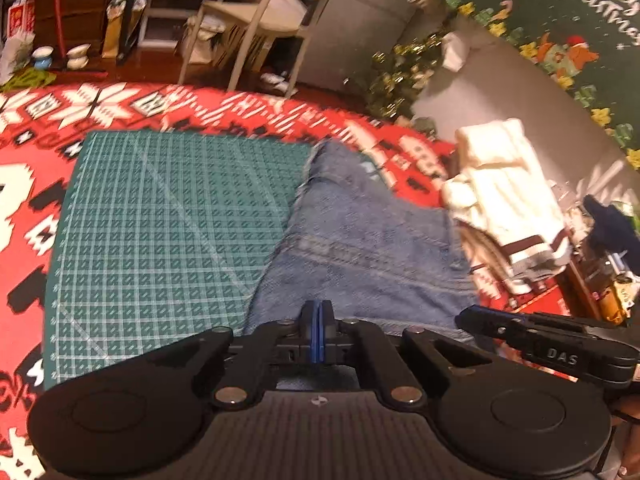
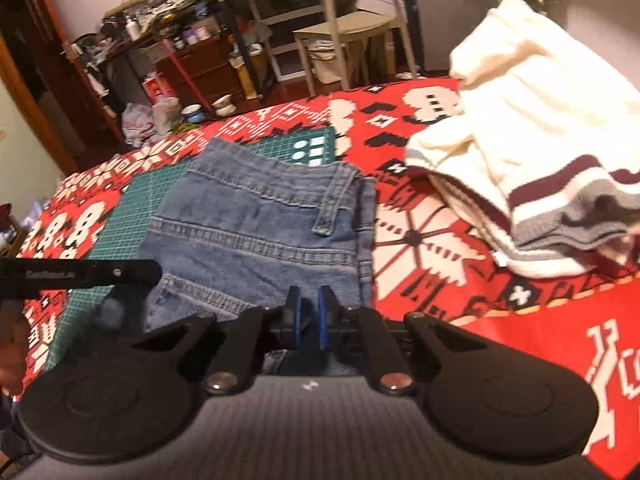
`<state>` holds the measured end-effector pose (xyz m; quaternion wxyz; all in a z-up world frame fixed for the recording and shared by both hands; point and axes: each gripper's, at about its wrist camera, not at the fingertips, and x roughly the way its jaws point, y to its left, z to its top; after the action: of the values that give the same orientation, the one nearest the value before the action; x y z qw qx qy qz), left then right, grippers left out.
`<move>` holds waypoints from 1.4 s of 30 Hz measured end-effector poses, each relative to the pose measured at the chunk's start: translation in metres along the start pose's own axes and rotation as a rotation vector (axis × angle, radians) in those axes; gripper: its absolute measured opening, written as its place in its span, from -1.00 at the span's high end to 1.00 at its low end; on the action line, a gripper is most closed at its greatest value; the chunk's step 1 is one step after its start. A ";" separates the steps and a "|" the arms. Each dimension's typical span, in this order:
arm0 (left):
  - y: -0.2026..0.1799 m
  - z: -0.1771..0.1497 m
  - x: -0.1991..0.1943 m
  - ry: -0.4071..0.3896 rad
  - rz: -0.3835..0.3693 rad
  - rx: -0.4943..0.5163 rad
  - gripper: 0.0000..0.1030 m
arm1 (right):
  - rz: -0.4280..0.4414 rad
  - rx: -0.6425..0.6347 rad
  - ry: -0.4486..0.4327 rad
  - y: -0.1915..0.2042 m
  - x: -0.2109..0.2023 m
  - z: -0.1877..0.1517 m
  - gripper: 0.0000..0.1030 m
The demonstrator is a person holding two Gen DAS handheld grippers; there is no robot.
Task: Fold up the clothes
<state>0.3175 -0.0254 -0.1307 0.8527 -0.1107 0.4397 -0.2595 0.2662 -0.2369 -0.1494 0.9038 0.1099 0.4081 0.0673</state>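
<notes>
On the left wrist view, the left tool (image 1: 319,312) is clenched, its blue pads pressed together at the near edge of the jeans (image 1: 360,236); whether cloth is pinched between them cannot be told. The jeans lie partly on the green cutting mat (image 1: 160,220) and partly on the red patterned cloth (image 1: 40,140) covering the counter. A cream sweater (image 1: 504,200) lies heaped just beyond the jeans. The right tool (image 1: 464,316) enters from the right, near the same denim edge.

On the right wrist view, the right tool (image 2: 310,300) stands over the near hem of the jeans (image 2: 256,224), its jaws narrowly apart with denim between them; a firm pinch is not confirmed. The waistband and belt loop lie at the far end. The cream sweater (image 2: 532,152) rests well clear, to the right.

Procedure, as judged: confirm that both tools grip the same hem at matching positions. Raise both evenly, carry the hem toward the waistband, keep the fabric taut, and align the edges before setting down
</notes>
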 end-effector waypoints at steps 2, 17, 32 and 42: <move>-0.007 0.001 -0.001 -0.012 -0.046 0.002 0.98 | 0.009 -0.018 -0.038 0.007 -0.005 0.003 0.77; -0.023 0.000 0.018 0.017 -0.028 0.076 0.95 | 0.041 0.088 -0.003 -0.006 0.013 0.004 0.95; -0.020 -0.002 0.018 0.022 -0.031 0.047 0.95 | 0.086 0.171 -0.062 -0.017 0.025 0.012 0.90; -0.017 0.010 0.002 -0.050 -0.036 0.022 0.94 | 0.021 0.211 -0.087 -0.034 0.010 0.014 0.83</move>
<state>0.3202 -0.0413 -0.1194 0.8598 -0.1154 0.4133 -0.2768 0.2844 -0.2699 -0.1566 0.9032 0.2116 0.3723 0.0286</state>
